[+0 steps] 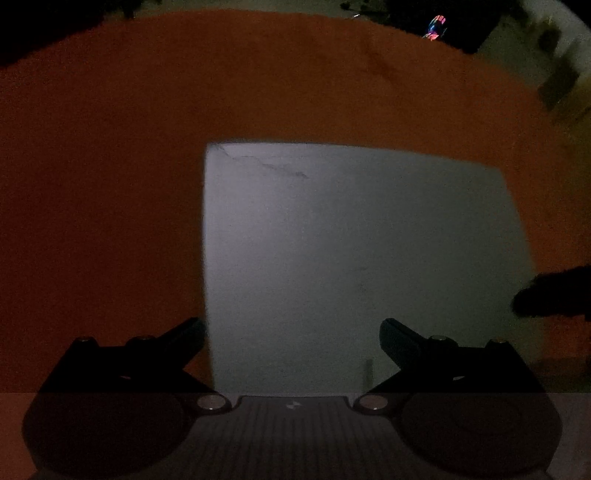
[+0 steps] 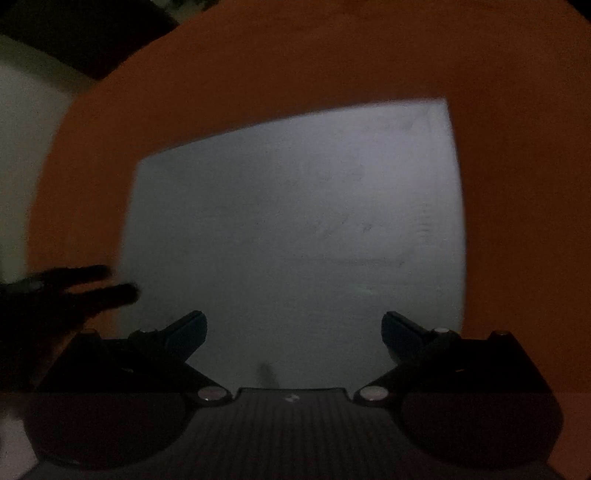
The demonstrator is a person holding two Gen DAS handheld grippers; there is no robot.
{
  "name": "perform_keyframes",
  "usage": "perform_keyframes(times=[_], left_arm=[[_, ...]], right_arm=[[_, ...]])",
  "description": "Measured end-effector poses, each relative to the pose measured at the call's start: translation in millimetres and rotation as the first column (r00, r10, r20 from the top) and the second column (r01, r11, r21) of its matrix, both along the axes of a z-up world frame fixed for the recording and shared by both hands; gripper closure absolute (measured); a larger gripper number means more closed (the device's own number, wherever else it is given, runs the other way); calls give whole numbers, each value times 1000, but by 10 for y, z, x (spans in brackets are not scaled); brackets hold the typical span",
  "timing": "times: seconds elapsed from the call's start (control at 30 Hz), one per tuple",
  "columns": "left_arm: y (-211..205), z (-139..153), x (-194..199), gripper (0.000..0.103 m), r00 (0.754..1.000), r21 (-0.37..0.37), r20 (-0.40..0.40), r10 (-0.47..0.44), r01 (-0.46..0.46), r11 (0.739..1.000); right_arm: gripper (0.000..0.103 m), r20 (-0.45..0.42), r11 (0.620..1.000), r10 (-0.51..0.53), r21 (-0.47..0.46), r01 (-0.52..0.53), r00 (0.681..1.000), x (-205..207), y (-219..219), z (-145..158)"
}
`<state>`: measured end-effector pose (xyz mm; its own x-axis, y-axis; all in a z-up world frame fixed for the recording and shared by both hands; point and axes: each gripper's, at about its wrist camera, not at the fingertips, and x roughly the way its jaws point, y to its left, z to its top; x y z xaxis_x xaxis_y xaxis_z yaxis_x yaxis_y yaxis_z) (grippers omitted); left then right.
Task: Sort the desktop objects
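Observation:
The scene is dim. A pale grey rectangular mat (image 1: 351,258) lies on an orange tabletop (image 1: 110,166); nothing shows on it. My left gripper (image 1: 293,339) hovers open over the mat's near left part, its left finger at the mat's left edge. The right wrist view shows the same mat (image 2: 295,229) with my right gripper (image 2: 293,332) open above its near edge, nothing between the fingers. The dark tip of the right gripper (image 1: 550,295) enters the left wrist view at the right edge. The left gripper's fingers (image 2: 85,288) appear blurred at the left of the right wrist view.
The orange tabletop (image 2: 517,184) surrounds the mat on all sides. Beyond its far edge lie a dark floor area and a small multicoloured light (image 1: 437,26). Pale shapes (image 1: 561,74) stand at the far right, and a pale wall or floor (image 2: 22,147) to the left.

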<state>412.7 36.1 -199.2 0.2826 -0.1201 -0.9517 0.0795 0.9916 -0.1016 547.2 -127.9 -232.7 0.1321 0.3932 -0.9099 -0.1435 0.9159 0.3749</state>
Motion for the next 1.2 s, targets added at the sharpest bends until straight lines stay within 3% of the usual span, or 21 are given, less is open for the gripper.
perform_keyframes(times=[0.03, 0.13, 0.3, 0.4, 0.5, 0.6, 0.97, 1.2], left_arm=[[-64, -9, 15, 1, 1000, 47, 12, -4, 3, 999], [-37, -93, 72, 1, 998, 72, 14, 54, -55, 996], [133, -221, 202, 1, 980, 41, -64, 189, -187, 982], [202, -260, 270, 1, 970, 40, -92, 223, -220, 975], [79, -279, 419, 1, 983, 71, -83, 166, -160, 985], [-1, -332, 500, 1, 985, 19, -105, 138, -137, 990], [-2, -305, 419, 0, 985, 6, -97, 143, -143, 990], [34, -206, 342, 1, 985, 10, -57, 165, -165, 986]], right_arm=[[0, 18, 1000, -4, -29, 5, 1000, 30, -3, -5], [0, 60, 996, -37, -76, 41, 998, 109, -94, -38], [0, 91, 979, -91, -173, 105, 992, 184, -362, -238], [0, 49, 972, -153, -172, 160, 987, 212, -536, -390], [0, 5, 977, -166, -132, 165, 986, 216, -564, -517], [0, 0, 985, -120, -128, 119, 993, 191, -489, -620], [0, 21, 984, -117, -129, 119, 993, 180, -336, -707], [0, 22, 988, -146, -55, 147, 989, 144, -558, -650]])
